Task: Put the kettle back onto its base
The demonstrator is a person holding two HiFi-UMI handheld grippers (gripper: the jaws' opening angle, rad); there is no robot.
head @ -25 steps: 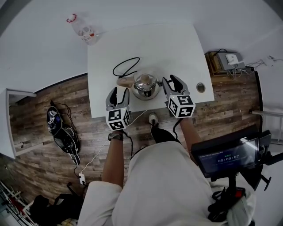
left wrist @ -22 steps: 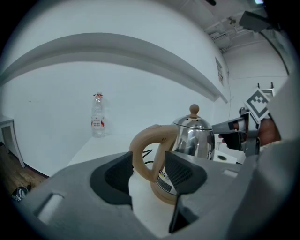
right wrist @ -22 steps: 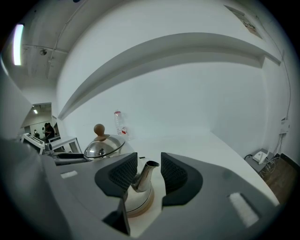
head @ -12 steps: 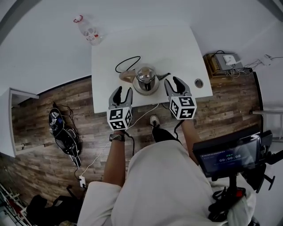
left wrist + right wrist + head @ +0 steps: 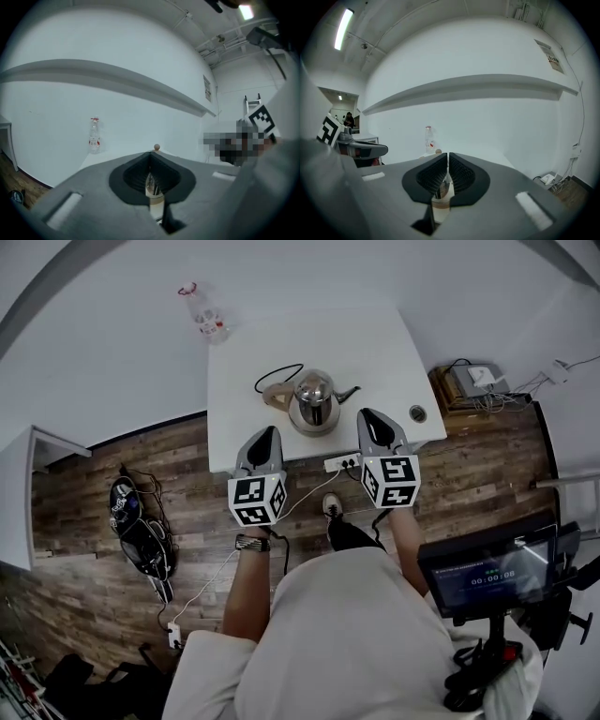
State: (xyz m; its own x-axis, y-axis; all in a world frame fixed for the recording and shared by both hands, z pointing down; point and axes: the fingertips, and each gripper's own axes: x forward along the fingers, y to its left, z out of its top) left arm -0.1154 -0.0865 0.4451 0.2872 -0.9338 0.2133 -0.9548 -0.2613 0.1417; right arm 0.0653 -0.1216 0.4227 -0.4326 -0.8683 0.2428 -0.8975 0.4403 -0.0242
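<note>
The steel kettle (image 5: 314, 397), with a wooden handle pointing left, stands on its round base near the front of the white table (image 5: 375, 343). Both grippers hang in front of the table edge, apart from the kettle. My left gripper (image 5: 266, 434) is shut with nothing in it. My right gripper (image 5: 368, 415) is closing, only a slit left, with nothing between its fingers. In the left gripper view the gripper (image 5: 151, 157) hides most of the kettle; its lid knob (image 5: 157, 147) peeks above. The right gripper view shows the same past that gripper (image 5: 447, 157), knob (image 5: 438, 151) just visible.
A plastic bottle (image 5: 204, 313) stands on the floor behind the table's far left corner. A black cord (image 5: 272, 378) loops behind the kettle. A power strip (image 5: 342, 462) hangs at the front edge. A screen on a stand (image 5: 492, 573) is at my right.
Both grippers drew back from either side of the kettle toward the person and rose. Their jaws went from wide open to closed. The kettle stayed in place.
</note>
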